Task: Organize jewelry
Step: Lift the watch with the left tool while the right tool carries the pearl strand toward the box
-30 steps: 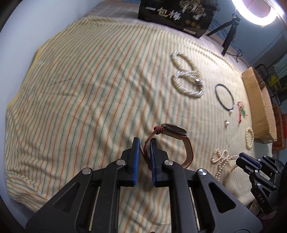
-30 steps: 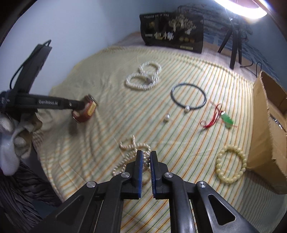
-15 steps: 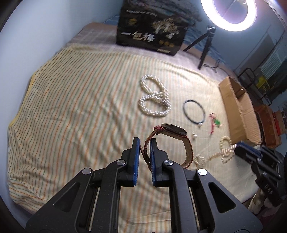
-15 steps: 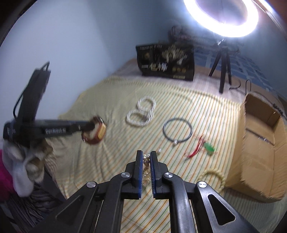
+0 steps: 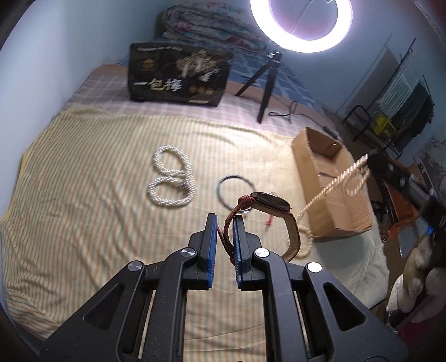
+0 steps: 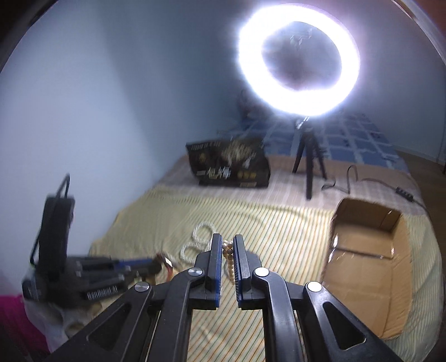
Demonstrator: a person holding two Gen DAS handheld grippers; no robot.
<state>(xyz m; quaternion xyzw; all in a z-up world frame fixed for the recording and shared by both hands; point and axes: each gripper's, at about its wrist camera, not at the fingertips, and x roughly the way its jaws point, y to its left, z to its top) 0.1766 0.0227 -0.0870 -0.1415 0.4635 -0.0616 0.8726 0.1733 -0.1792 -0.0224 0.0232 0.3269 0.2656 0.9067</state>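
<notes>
My left gripper [image 5: 224, 222] is shut on the braided red-brown strap of a watch [image 5: 269, 201] and holds it above the striped bedspread [image 5: 83, 200]. My right gripper [image 6: 225, 245] is shut on a long cream bead necklace [image 6: 229, 261], which hangs in the air; in the left wrist view the necklace [image 5: 331, 189] stretches from the bed up in front of the open cardboard box [image 5: 331, 189]. The box [image 6: 365, 261] lies to the right of my right gripper. The left gripper with the watch [image 6: 164, 263] shows blurred at the lower left of the right wrist view.
Two white bead loops [image 5: 171, 178] and a thin dark ring necklace [image 5: 234, 192] lie on the bedspread. A red cord [image 5: 269, 220] shows behind the watch. A black printed box [image 5: 178, 78] and a ring light on a tripod [image 5: 301, 25] stand at the back.
Both grippers have risen well above the bed. The right gripper has lifted the bead necklace off the bedspread and moved it toward the cardboard box. The left gripper still holds the watch.
</notes>
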